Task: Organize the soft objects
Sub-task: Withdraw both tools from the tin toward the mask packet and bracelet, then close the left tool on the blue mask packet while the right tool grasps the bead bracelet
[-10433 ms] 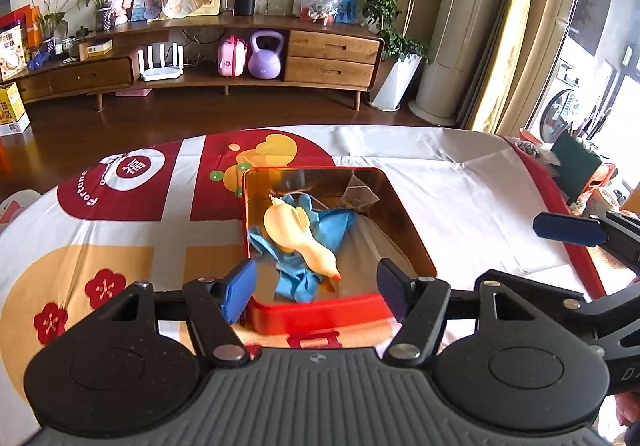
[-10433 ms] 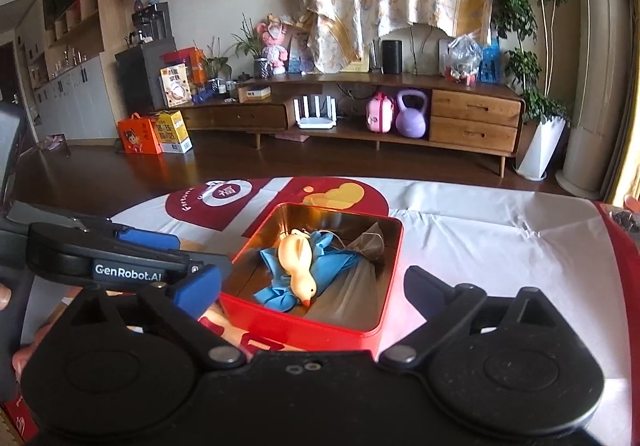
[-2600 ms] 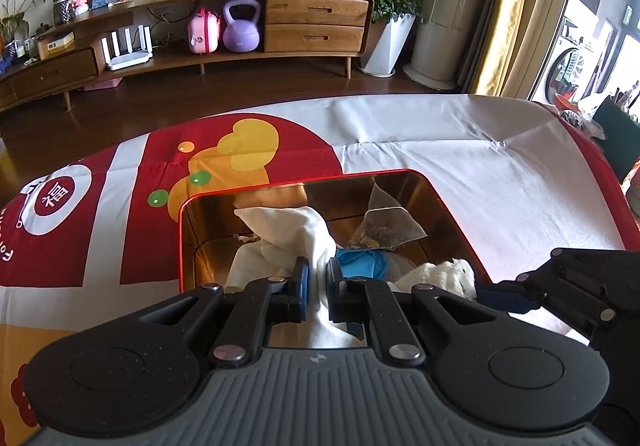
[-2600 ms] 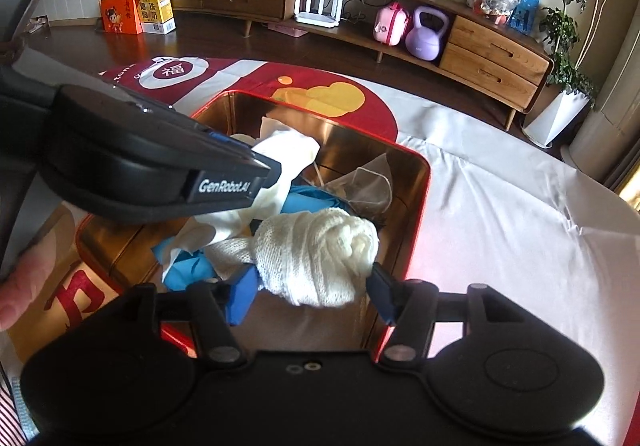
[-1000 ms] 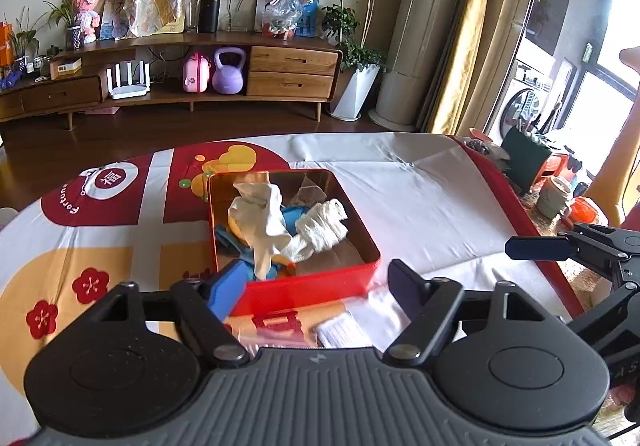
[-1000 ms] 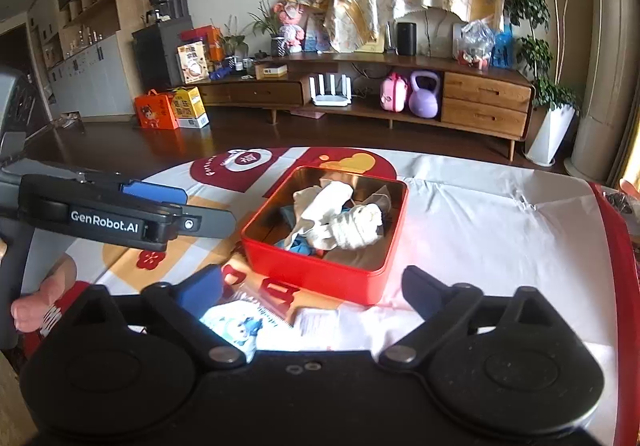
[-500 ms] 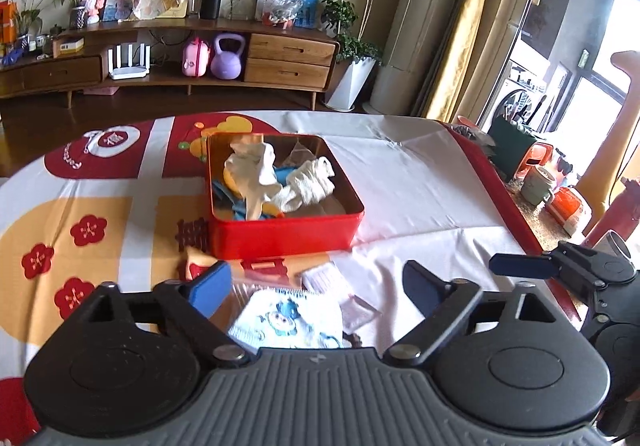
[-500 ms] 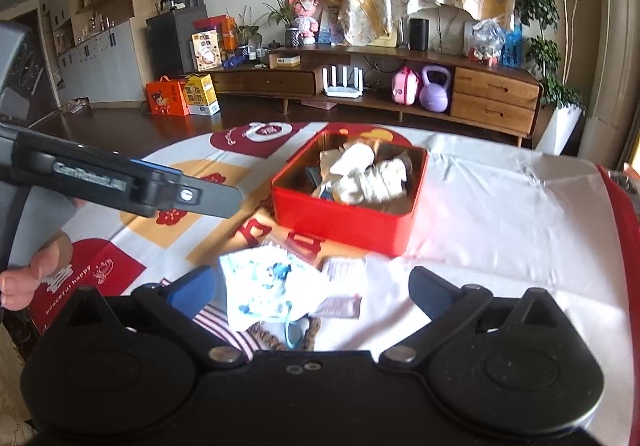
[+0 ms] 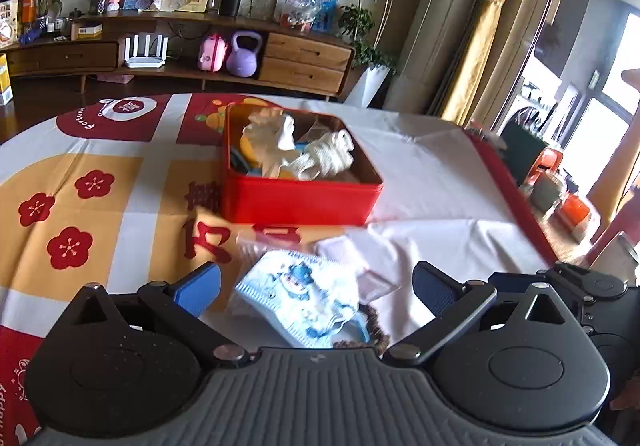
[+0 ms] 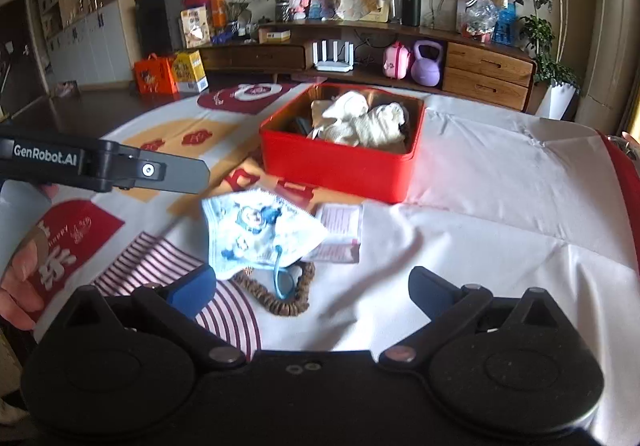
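Between the spread fingers of the left gripper (image 9: 316, 288), nothing held: a face mask (image 9: 300, 298), white with blue cartoon print, lying flat on the tablecloth (image 9: 432, 174) just ahead of the fingertips. Right gripper (image 10: 310, 286): jaws likewise wide apart, empty, over the cloth; the mask (image 10: 256, 232) sits ahead and toward its left finger, blue ear loop trailing across a brown bead string (image 10: 286, 296) that lies partly under the mask's near edge. Touching the mask's far right side: a small clear packet (image 10: 340, 232) with pink print. Further ahead of both tools: red tin (image 9: 300, 202), lid off, standing on the cloth, beyond mask and packet. Contents of tin: white glove (image 9: 270, 136) heaped at left, white knit piece (image 9: 330, 156) at right, blue and yellow items showing beneath, not told apart. Left of the right gripper: body of the left tool, marked GenRobot.AI, with a hand (image 10: 22, 278) at the edge. Background: wooden sideboard (image 9: 304, 60), purple kettlebell (image 9: 244, 56), potted plant (image 9: 366, 30).
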`<move>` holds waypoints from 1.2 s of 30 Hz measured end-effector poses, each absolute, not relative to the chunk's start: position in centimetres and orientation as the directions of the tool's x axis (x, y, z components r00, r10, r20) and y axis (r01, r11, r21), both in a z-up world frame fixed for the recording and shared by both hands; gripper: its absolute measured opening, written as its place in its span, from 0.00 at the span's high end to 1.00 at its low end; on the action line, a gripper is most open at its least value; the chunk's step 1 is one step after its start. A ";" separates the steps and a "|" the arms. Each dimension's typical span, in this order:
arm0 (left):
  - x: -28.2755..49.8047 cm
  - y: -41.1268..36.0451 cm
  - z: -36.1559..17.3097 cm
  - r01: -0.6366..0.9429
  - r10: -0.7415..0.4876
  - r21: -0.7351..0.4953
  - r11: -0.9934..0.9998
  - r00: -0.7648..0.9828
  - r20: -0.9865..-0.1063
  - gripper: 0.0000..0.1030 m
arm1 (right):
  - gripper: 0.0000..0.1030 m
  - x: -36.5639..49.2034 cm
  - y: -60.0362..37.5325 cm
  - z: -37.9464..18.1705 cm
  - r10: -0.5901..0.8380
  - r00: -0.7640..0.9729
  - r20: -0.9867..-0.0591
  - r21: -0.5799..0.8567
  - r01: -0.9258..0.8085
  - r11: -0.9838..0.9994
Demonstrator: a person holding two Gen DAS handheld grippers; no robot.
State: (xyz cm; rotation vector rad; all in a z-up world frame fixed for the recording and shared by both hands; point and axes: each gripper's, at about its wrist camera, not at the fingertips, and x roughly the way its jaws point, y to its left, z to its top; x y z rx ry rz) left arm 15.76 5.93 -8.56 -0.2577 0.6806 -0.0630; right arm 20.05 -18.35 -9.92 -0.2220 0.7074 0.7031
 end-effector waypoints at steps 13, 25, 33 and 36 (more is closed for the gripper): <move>17.1 5.7 -12.1 -0.013 -0.109 -0.176 0.984 0.740 -0.663 0.00 | 0.18 22.4 -18.1 -12.7 0.473 0.528 -0.706 0.053 -0.626 0.778; 19.0 4.9 -13.6 0.005 -0.065 -0.093 0.996 0.752 -0.656 0.00 | 0.51 24.5 -16.8 -14.6 0.469 0.506 -0.724 0.068 -0.624 0.778; 20.0 4.9 -14.6 0.018 -0.075 -0.093 0.996 0.743 -0.665 0.12 | 0.67 25.2 -15.8 -14.9 0.493 0.483 -0.724 0.110 -0.625 0.773; 20.3 4.7 -14.9 0.028 -0.074 -0.079 0.996 0.733 -0.676 0.31 | 0.72 25.1 -15.4 -15.1 0.491 0.483 -0.725 0.103 -0.629 0.771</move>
